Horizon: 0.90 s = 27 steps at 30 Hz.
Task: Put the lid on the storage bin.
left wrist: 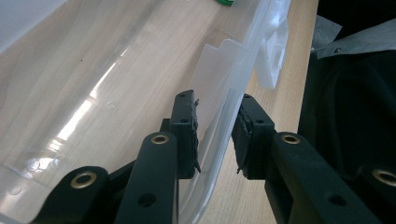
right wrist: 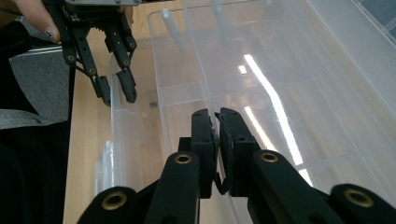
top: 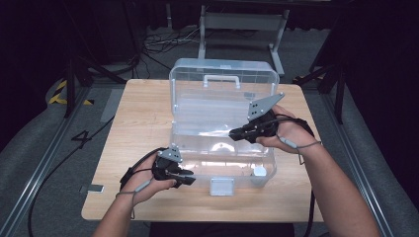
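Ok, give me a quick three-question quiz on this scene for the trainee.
1. True or false: the lid of the clear box is closed.
2. Which gripper's jaws straddle the box's front wall: A, the left gripper, or B, the right gripper?
3. What does the box stand on?
Key: 1 false, it stands open; 2 A; 3 the wooden table.
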### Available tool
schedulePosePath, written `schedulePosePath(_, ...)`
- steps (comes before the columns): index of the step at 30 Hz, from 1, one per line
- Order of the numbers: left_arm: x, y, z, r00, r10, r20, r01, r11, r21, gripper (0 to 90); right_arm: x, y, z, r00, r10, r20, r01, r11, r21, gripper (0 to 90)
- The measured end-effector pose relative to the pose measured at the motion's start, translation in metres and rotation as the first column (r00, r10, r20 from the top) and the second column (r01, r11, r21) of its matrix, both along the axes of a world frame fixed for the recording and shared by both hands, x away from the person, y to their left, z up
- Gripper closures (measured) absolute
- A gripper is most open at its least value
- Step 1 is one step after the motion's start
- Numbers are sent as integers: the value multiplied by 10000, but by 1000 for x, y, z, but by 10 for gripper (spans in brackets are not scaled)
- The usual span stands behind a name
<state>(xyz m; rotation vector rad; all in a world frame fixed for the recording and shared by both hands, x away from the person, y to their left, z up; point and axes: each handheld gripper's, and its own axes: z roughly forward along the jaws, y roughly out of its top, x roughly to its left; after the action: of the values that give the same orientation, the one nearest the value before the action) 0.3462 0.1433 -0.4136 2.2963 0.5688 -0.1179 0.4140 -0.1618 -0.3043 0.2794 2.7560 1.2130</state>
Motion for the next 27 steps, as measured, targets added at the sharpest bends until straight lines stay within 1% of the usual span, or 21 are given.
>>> schedulePosePath(10,0,0,0,10000,23,-11,-23,10000,-26,722,-5,0,-2,9998,189,-67,-189,9998,-17,858)
schedulePosePath(18,0,0,0,10000,24,-10,-24,10000,-25,722,-7,0,-4,9995,298,54,-298,9995,-87,864)
schedulePosePath(27,0,0,0,10000,19,-14,-19,10000,-8,722,-10,1,-5,9992,395,-13,-395,9991,-131,865)
